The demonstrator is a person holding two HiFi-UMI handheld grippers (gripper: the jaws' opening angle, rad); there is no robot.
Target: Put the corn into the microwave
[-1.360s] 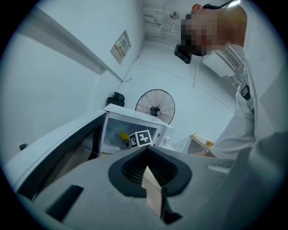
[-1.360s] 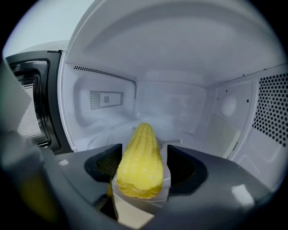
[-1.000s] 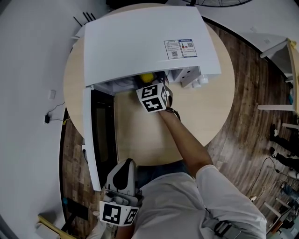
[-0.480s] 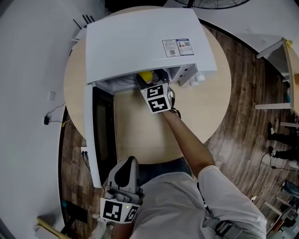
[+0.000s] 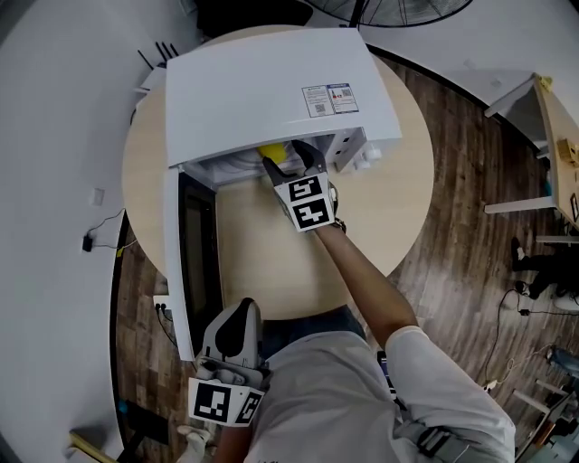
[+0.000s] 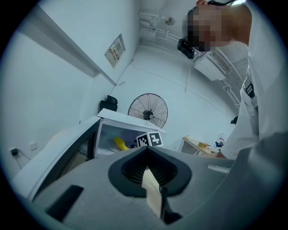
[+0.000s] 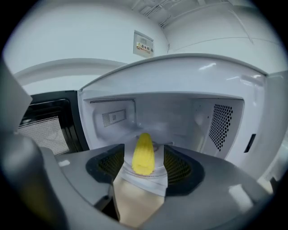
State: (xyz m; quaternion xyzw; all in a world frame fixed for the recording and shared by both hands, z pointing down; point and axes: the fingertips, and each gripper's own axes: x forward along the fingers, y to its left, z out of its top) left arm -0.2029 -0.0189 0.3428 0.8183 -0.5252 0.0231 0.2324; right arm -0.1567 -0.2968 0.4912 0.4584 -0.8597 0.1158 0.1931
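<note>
The yellow corn (image 7: 144,153) lies lengthwise on the floor of the white microwave (image 5: 271,90), whose door (image 5: 194,262) hangs open to the left. In the head view the corn (image 5: 270,152) peeks out under the top edge of the oven. My right gripper (image 5: 289,163) is at the oven mouth, pointing in. Its jaws are wide apart and closing a little. The corn shows in the gap between them but lies beyond them, and no pad touches it. My left gripper (image 5: 237,316) is held low by my body, shut and empty. The corn (image 6: 120,143) is small and far off in the left gripper view.
The microwave stands on a round wooden table (image 5: 389,217). A standing fan (image 5: 398,7) is behind it, and a pale shelf unit (image 5: 543,108) is to the right on the wood floor. The open door juts toward me along the table's left side.
My right gripper has drawn back a little from the oven mouth toward me, and the corn has stayed inside. The left gripper has barely moved.
</note>
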